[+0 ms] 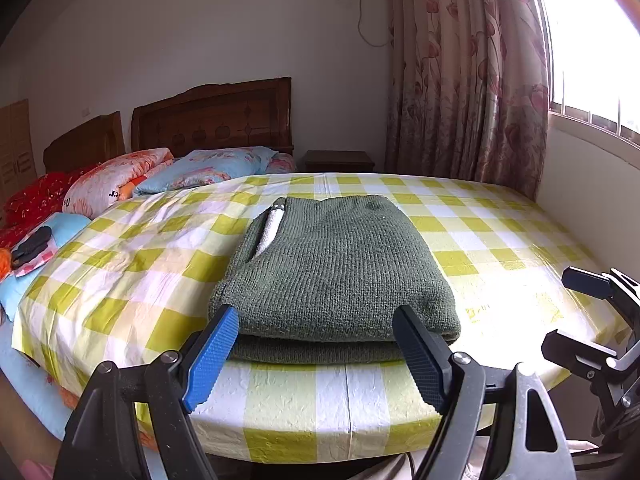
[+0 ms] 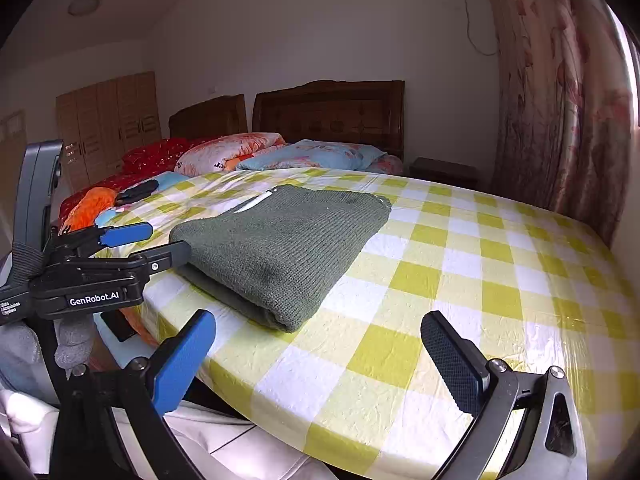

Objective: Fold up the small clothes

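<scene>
A green knitted garment [image 1: 332, 268] lies folded into a neat rectangle on the table with the yellow-and-white checked cloth [image 1: 120, 288]. A white tag [image 1: 272, 226] shows at its far left edge. My left gripper [image 1: 316, 320] is open, its fingertips at the garment's near edge, holding nothing. In the right wrist view the garment [image 2: 288, 248] sits left of centre. My right gripper [image 2: 316, 332] is open and empty over the cloth [image 2: 460, 280], to the right of the garment's near corner. The left gripper [image 2: 156, 240] shows there at the garment's left end.
A bed with pillows and quilts [image 1: 168, 172] stands behind the table, with a wooden headboard [image 1: 212, 116]. A floral curtain [image 1: 468, 80] and a bright window [image 1: 592, 40] are at the right. A wardrobe [image 2: 108, 120] stands at the far left. The table's near edge [image 1: 320, 412] is rounded.
</scene>
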Demonstrator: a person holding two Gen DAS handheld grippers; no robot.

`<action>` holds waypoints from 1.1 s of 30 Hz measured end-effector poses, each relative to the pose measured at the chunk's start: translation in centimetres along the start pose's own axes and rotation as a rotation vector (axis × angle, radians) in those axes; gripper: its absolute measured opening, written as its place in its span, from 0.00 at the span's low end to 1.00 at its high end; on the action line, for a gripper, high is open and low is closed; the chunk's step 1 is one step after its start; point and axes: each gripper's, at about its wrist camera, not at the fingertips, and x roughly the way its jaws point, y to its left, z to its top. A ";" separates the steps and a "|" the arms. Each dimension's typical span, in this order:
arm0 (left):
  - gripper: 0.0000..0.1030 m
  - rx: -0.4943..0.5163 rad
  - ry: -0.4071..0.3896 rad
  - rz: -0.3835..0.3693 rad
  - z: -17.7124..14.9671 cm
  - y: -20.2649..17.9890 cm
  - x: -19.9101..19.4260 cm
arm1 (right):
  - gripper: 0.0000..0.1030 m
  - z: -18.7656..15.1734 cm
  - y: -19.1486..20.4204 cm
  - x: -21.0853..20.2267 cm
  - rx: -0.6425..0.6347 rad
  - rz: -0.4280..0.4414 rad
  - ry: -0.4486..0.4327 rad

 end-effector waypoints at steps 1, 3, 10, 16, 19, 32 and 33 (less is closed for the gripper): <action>0.79 0.000 0.000 0.000 0.0 0.0 0.0 | 1.00 0.0 0.0 0.0 0.001 0.001 0.001; 0.79 0.000 0.000 0.000 0.0 0.0 0.0 | 1.00 0.0 0.0 0.1 0.002 0.002 0.003; 0.79 0.002 0.007 -0.006 -0.1 -0.1 0.1 | 1.00 -0.2 0.1 0.1 0.007 0.005 0.006; 0.79 0.002 0.008 -0.007 -0.1 -0.1 0.2 | 1.00 -0.2 0.1 0.2 0.008 0.005 0.009; 0.79 0.001 0.008 -0.008 -0.1 -0.1 0.2 | 1.00 -0.3 0.1 0.3 0.010 0.007 0.010; 0.79 0.001 0.009 -0.008 -0.1 -0.1 0.2 | 1.00 -0.4 0.1 0.4 0.015 0.009 0.016; 0.79 0.002 0.010 -0.008 -0.2 -0.1 0.2 | 1.00 -0.4 0.1 0.4 0.017 0.010 0.017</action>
